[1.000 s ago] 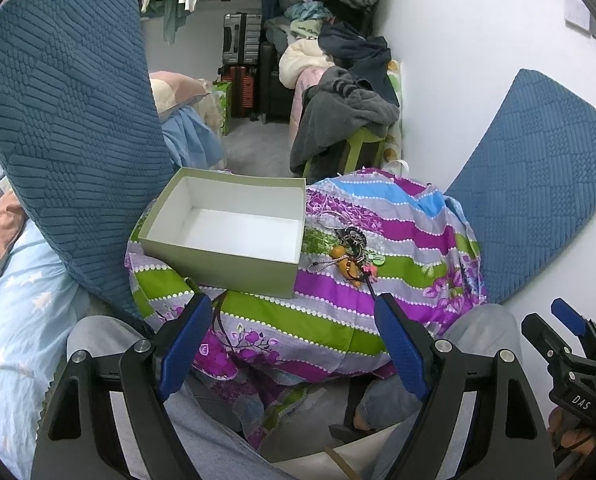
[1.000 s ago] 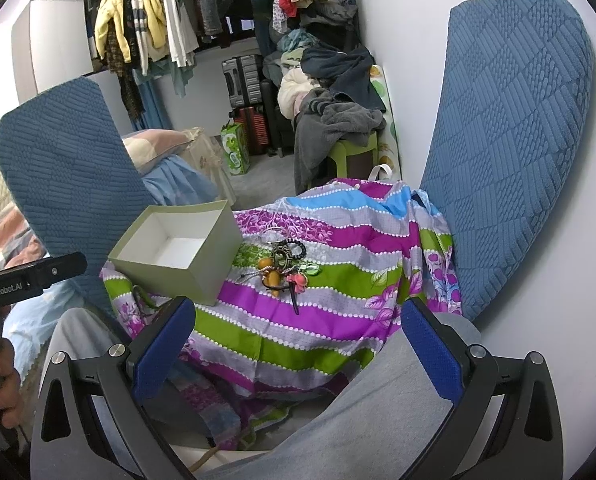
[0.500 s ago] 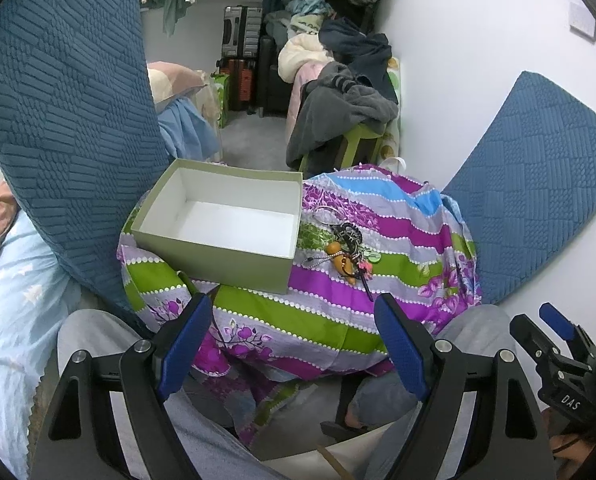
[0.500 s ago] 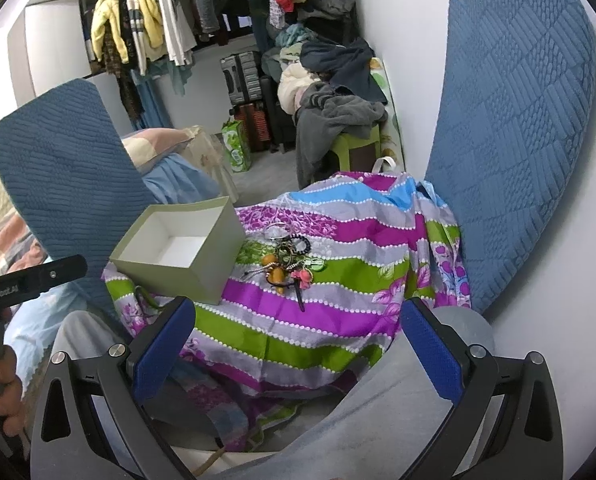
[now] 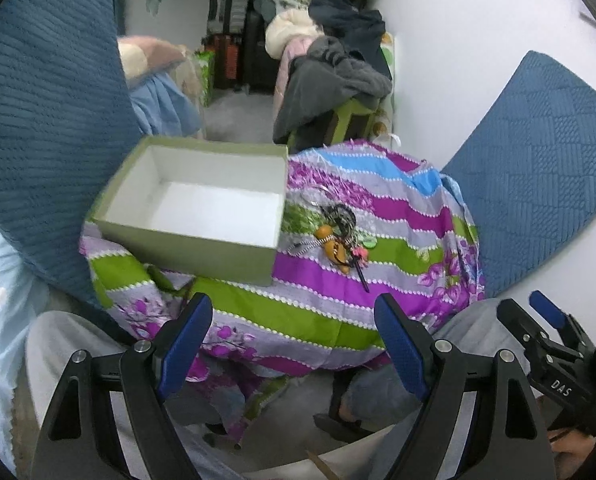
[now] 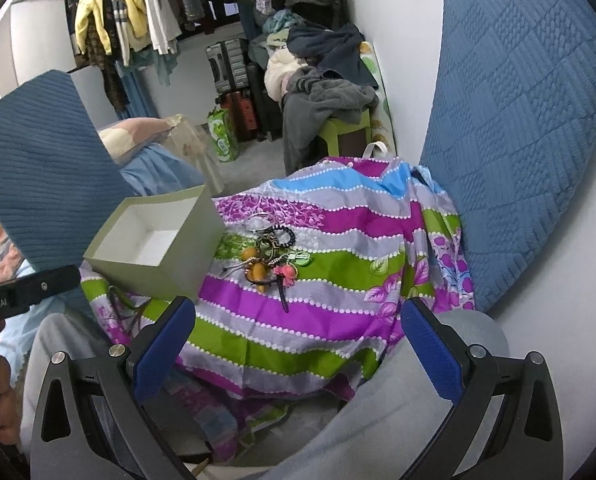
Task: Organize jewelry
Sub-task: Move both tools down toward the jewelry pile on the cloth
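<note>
**Both claws open above the jewelry cloth**

The left claw (image 5: 294, 340) hangs with its blue pads apart, holding nothing. Ahead of it, the green box (image 5: 202, 204) sits open and empty on the left part of the striped cloth (image 5: 397, 216). Just beside the box's right wall lies the jewelry pile (image 6: 270, 256) — beads, chains and a black cord, tangled together. The right claw (image 6: 298, 344) is likewise spread wide and empty — low over the person's grey-clad knee (image 6: 377, 420).

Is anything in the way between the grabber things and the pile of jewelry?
Nothing visible is. Both hand-held grippers, left and right, are open, with only bare striped cloth before the jewelry pile.
</note>
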Tool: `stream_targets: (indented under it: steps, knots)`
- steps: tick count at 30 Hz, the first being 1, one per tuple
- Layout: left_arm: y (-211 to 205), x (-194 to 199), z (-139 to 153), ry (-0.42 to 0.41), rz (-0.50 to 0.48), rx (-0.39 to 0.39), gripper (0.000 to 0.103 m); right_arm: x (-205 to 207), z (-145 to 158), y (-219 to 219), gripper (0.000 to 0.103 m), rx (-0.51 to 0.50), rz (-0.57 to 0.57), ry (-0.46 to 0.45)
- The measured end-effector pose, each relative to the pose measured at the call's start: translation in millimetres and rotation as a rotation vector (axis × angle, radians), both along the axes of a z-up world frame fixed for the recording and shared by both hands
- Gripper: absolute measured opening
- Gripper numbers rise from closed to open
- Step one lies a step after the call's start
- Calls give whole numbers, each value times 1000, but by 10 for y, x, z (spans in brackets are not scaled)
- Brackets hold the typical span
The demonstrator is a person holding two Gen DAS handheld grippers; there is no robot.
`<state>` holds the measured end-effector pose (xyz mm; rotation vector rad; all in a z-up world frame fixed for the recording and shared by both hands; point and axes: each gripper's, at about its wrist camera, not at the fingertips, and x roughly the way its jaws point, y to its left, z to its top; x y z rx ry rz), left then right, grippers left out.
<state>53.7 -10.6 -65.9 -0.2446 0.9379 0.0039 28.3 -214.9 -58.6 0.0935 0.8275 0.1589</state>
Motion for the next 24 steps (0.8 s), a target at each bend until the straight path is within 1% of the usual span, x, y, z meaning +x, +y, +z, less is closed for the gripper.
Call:
stream_targets:
  steps: [1, 3, 6, 8, 10, 12, 13, 15, 16, 17, 18, 19, 20, 21, 24]
  knots:
    - [3, 40, -37, 7, -4, -11, 83, 48, -39, -2, 103, 16, 10, 3]
    - [-7, 152, -123, 23, -15, -25, 83, 126, -106, 8, 103, 15, 12, 7]
    - [-46, 297, -201, 31, -32, -19, 83, 258, -201, 12, 103, 41, 28, 13]
    - [-74, 389, -246, 38, -49, -36, 83, 345, -263, 22, 102, 58, 47, 10]
    - [-102, 513, -328, 49, -57, -52, 83, 441, -324, 33, 98, 57, 62, 14]
    - [-134, 608, -393, 58, -69, -55, 82, 539, -405, 20, 89, 70, 81, 10]
    - [-151, 663, -439, 63, -74, -71, 82, 572, -437, 29, 87, 73, 89, 11]
    - [-181, 730, -504, 69, -82, -101, 81, 680, -531, 10, 73, 81, 101, 15]
    - [-213, 762, -527, 68, -94, -108, 81, 748, -595, -11, 69, 89, 103, 25]
    - [-260, 803, -554, 64, -105, -102, 76, 798, -644, -21, 60, 99, 104, 35]
    - [-292, 836, -575, 67, -114, -101, 74, 873, -717, -41, 51, 113, 107, 47]
    - [-327, 871, -606, 74, -124, -107, 72, 925, -771, -53, 48, 124, 113, 55]
    - [-362, 919, -655, 84, -129, -117, 67, 992, -841, -69, 45, 125, 117, 64]
    - [-391, 949, -686, 88, -133, -122, 65, 1040, -895, -69, 43, 121, 121, 68]
    - [-482, 1055, -792, 98, -148, -132, 56, 1199, -1068, -99, 43, 138, 130, 98]
